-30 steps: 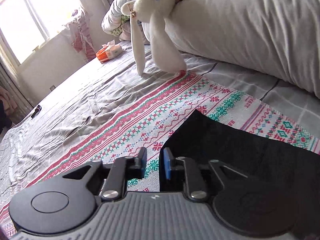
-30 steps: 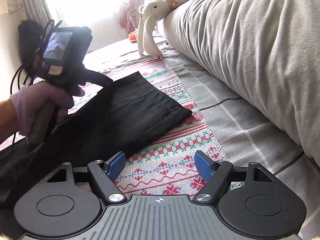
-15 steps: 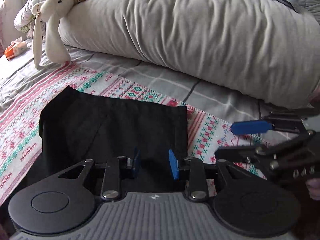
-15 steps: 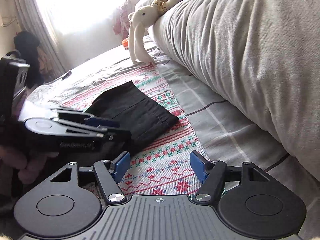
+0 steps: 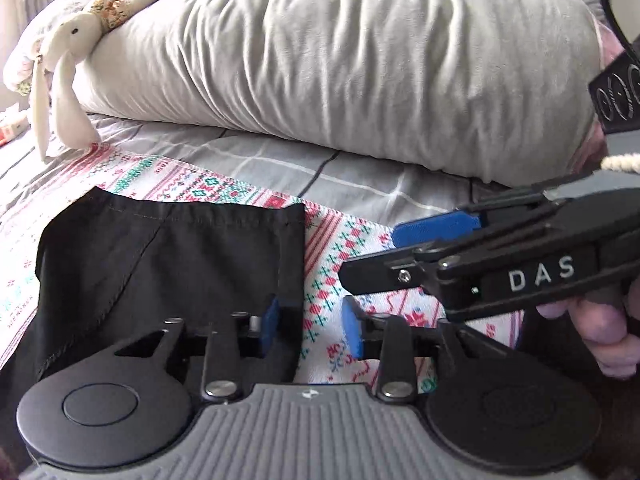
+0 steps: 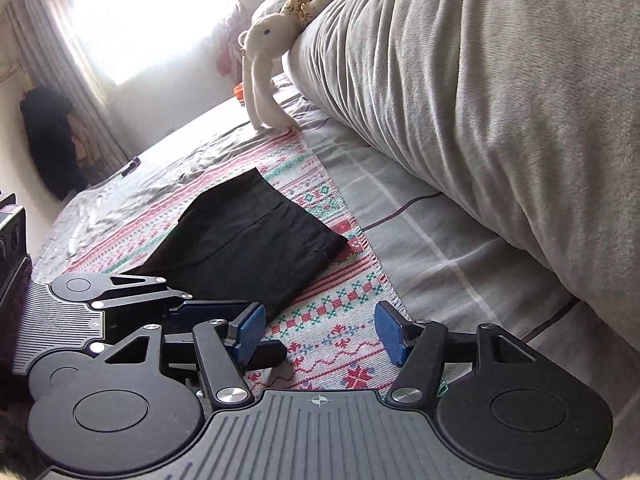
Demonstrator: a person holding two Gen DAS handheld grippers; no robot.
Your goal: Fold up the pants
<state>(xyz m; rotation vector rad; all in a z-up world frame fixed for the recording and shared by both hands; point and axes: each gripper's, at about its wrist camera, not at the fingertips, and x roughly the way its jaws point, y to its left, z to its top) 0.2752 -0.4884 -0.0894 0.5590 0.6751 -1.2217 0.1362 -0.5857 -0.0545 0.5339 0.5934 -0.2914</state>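
The black pants (image 5: 168, 264) lie flat on a patterned red, white and green cloth (image 5: 344, 248) on the bed; they also show in the right wrist view (image 6: 248, 240). My left gripper (image 5: 308, 330) is open with a moderate gap, low over the near right edge of the pants, which runs between its blue pads. It also shows in the right wrist view (image 6: 172, 304). My right gripper (image 6: 320, 332) is wide open and empty over the patterned cloth, just right of the pants; it also shows in the left wrist view (image 5: 384, 248).
A large grey duvet roll (image 5: 340, 64) lies along the far side of the bed. A white plush rabbit (image 5: 60, 60) leans on its left end. Grey striped sheet (image 6: 432, 240) lies between cloth and duvet. A bright window (image 6: 148, 20) is behind.
My left gripper has swung right along the pants' edge and opened wider. My right gripper has come closer beside it, staying wide open.
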